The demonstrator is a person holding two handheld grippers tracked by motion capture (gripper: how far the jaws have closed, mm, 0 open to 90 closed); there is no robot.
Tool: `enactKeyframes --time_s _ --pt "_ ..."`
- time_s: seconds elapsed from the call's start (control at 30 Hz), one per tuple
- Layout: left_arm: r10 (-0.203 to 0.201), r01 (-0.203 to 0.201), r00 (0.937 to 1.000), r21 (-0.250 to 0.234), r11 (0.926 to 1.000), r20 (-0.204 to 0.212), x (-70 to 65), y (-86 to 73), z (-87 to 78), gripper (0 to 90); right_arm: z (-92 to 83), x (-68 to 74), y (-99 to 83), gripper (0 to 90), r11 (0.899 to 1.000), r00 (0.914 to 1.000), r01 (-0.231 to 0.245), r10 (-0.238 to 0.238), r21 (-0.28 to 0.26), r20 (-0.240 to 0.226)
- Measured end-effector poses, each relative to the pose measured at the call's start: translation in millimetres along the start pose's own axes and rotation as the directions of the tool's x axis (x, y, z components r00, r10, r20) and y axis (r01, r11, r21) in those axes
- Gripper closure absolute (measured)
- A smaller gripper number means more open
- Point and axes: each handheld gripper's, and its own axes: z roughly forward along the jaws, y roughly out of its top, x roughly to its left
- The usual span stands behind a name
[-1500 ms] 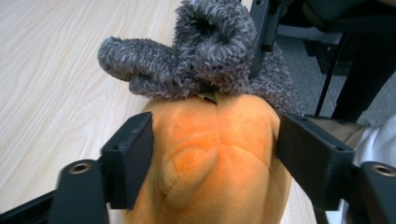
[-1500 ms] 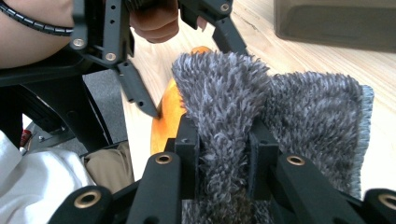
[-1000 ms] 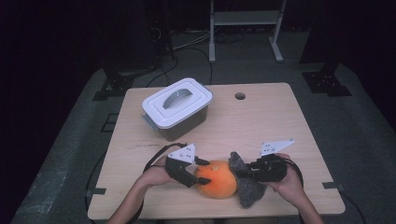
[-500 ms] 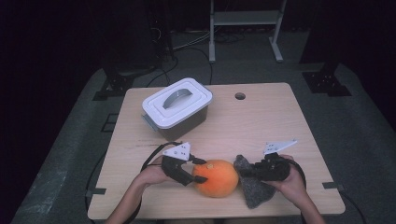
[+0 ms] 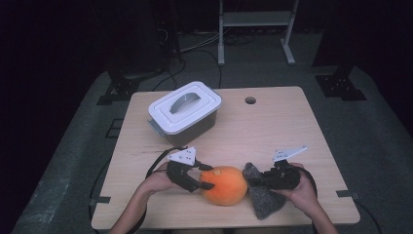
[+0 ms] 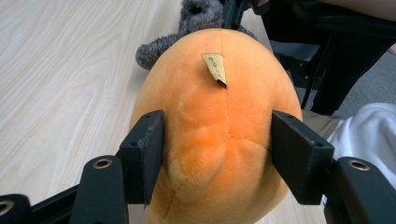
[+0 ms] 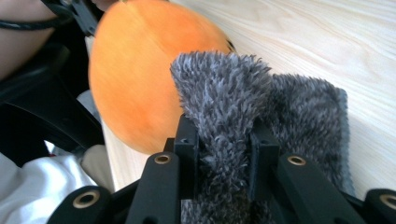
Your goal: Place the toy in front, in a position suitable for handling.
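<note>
I have the orange plush (image 5: pixel 224 185) on the near edge of the table (image 5: pixel 272 126), my left gripper (image 5: pixel 203 176) clasping its left end. My right gripper (image 5: pixel 260 178) is clenched on a fold of the grey cloth (image 5: pixel 263 197), which touches the plush's right side. A lidded box (image 5: pixel 184 111) sits far left.
</note>
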Motion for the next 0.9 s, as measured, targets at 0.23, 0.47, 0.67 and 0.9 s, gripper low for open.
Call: enactKeyframes --time_s 0.23,0.47,0.67,0.9 --pt "-0.007 0.007 1.0 -0.005 1.0 -0.002 2.0 -0.3 0.6 37.9 -10.4 8.9 10.9 69.5 0.994 0.9993 0.017 -0.02 -0.111 -0.031" --pt "-0.024 0.024 0.9997 -0.006 0.9997 -0.01 5.3 -3.2 -3.5 37.7 3.2 -0.9 1.1 69.4 0.999 0.9985 -0.024 0.023 -0.03 -0.049" --pt "-0.064 0.064 0.9978 -0.017 0.9978 -0.016 9.7 -5.5 -6.2 36.9 -1.4 -1.4 0.7 69.4 0.999 0.9996 -0.029 0.029 -0.02 -0.007" --pt "-0.016 0.016 0.9997 -0.001 0.9999 -0.016 1.1 7.0 5.9 35.8 -4.3 20.0 19.7 69.4 0.991 0.9982 0.046 -0.05 -0.122 -0.033"
